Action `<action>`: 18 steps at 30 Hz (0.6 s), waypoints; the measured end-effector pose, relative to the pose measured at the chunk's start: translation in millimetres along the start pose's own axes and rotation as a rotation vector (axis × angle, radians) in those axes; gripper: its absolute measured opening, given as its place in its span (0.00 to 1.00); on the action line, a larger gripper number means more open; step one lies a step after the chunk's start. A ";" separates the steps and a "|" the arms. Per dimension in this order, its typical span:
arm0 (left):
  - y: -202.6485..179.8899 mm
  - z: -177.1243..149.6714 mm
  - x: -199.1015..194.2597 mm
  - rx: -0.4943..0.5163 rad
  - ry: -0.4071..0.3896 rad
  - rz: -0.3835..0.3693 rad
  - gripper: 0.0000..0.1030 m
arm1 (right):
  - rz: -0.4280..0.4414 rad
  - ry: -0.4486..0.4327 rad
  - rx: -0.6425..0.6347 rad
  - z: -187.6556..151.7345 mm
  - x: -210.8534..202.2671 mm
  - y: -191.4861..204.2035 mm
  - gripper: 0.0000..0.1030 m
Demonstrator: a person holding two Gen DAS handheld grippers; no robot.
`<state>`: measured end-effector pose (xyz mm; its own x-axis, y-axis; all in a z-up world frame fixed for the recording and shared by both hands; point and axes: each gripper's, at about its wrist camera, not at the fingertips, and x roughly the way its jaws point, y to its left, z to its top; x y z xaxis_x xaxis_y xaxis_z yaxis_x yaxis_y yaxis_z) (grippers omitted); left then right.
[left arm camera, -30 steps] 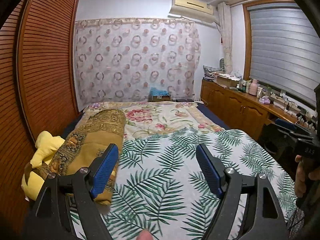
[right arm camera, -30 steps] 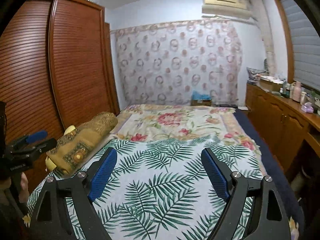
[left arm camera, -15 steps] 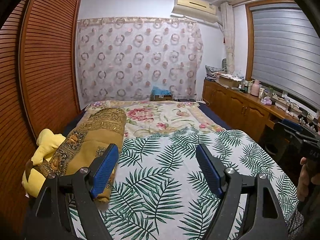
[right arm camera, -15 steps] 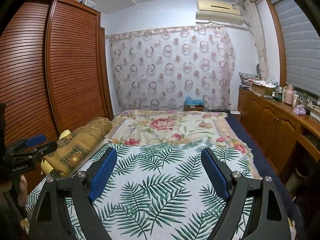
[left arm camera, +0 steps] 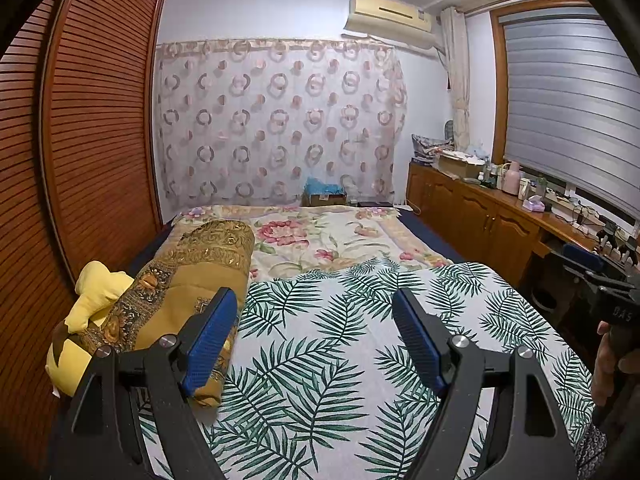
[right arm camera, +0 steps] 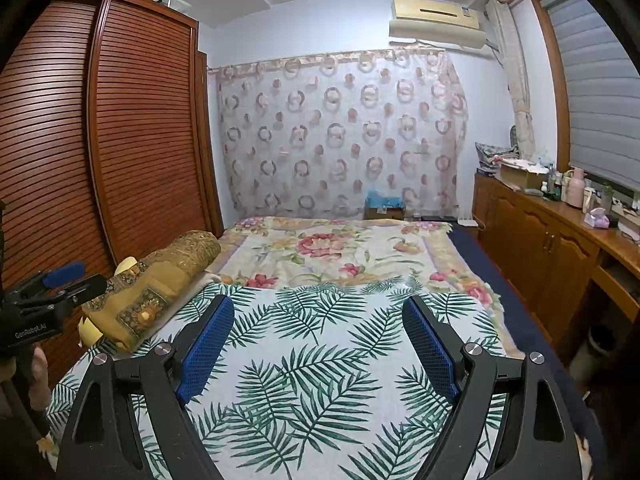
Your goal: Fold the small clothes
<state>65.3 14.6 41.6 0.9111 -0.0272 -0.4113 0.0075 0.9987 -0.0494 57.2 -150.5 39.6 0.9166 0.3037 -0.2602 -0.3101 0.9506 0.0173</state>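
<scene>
We hold the left gripper (left arm camera: pixel 314 334) and the right gripper (right arm camera: pixel 318 338) low in the frame over a palm-leaf sheet (left arm camera: pixel 340 320), both with jaws wide and nothing between them. We cannot find any small clothes; a rolled gold quilt (left arm camera: pixel 188 280) lies at left.

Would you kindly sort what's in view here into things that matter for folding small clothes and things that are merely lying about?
For the job:
- left gripper, open, empty
- right gripper, open, empty
- palm-leaf sheet, the bare work surface
No small garment is visible yet.

Just lying about:
- rolled gold quilt
- yellow plush toy
- floral blanket
- cardboard box
- cluttered wooden counter
</scene>
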 end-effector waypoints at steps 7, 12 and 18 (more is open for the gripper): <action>-0.6 3.2 -3.7 -0.002 -0.013 0.003 0.78 | 0.007 -0.001 -0.004 3.2 -4.2 -12.6 0.85; -0.3 4.1 -3.8 -0.002 -0.013 0.004 0.78 | 0.008 -0.001 -0.004 3.3 -4.4 -13.3 0.85; 0.1 4.0 -3.7 -0.001 -0.014 0.004 0.78 | 0.004 0.001 -0.006 2.7 -6.3 -17.8 0.85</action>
<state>63.6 15.0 46.8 0.9169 -0.0224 -0.3985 0.0031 0.9988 -0.0489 57.7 -169.2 43.6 0.9148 0.3078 -0.2614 -0.3157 0.9488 0.0123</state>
